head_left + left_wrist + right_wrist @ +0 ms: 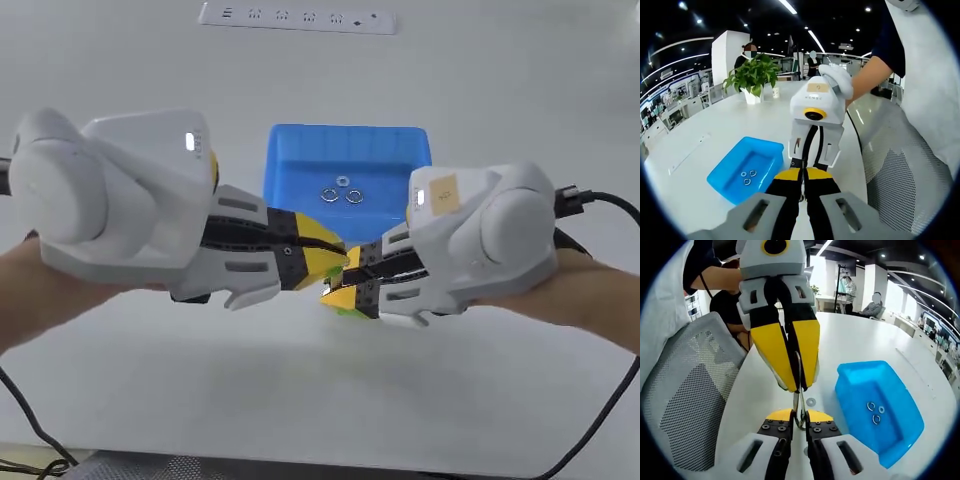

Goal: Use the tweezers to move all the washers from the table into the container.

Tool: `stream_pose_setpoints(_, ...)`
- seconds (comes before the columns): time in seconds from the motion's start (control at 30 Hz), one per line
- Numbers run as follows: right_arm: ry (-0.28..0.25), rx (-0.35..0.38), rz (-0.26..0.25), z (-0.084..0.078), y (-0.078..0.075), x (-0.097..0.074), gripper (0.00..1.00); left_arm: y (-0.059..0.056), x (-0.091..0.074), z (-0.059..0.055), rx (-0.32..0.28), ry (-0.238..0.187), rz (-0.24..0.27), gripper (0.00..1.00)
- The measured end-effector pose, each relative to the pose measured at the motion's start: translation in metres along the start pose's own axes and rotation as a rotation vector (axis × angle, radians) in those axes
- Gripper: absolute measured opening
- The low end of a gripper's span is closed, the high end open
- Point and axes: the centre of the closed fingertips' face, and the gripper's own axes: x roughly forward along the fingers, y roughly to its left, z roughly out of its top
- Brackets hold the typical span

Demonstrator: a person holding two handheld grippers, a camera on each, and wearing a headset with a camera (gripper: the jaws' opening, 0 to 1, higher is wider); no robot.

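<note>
Tip to tip, left hand-held gripper and right hand-held gripper both narrow, pinching the tweezers, whose long axis runs from one to the other. 1 washer lies on the counter just beside them, on the container side; 3 washers sit inside.

Probably an open-plan office: long white tables, potted plant, mesh chair, ceiling strip lights.

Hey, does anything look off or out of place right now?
Nothing spilled or damaged. One oddity: both the left gripper and right gripper pinch the same tweezers, jaws facing tip to tip. One washer lies on the table outside the container.
</note>
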Motion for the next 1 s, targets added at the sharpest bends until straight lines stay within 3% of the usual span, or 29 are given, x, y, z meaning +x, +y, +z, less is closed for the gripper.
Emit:
stream_pose_setpoints(0.3,-0.024,0.012,-0.025,0.0005,-0.0012,-0.0023,0.1,0.002,-0.0011,0.0001,-0.017,0.001,0.009,0.06)
stream_pose_setpoints(0.47,-0.041,0.025,-0.033,0.004,-0.0033,-0.0033,0.1,0.0031,-0.0006,-0.0032,-0.025,0.029,0.012,0.07)
stream_pose_setpoints(1.0,-0.041,0.026,-0.031,0.0047,-0.0024,-0.0019,0.1,0.0059,-0.0014,-0.002,-0.033,0.02,0.014,0.09)
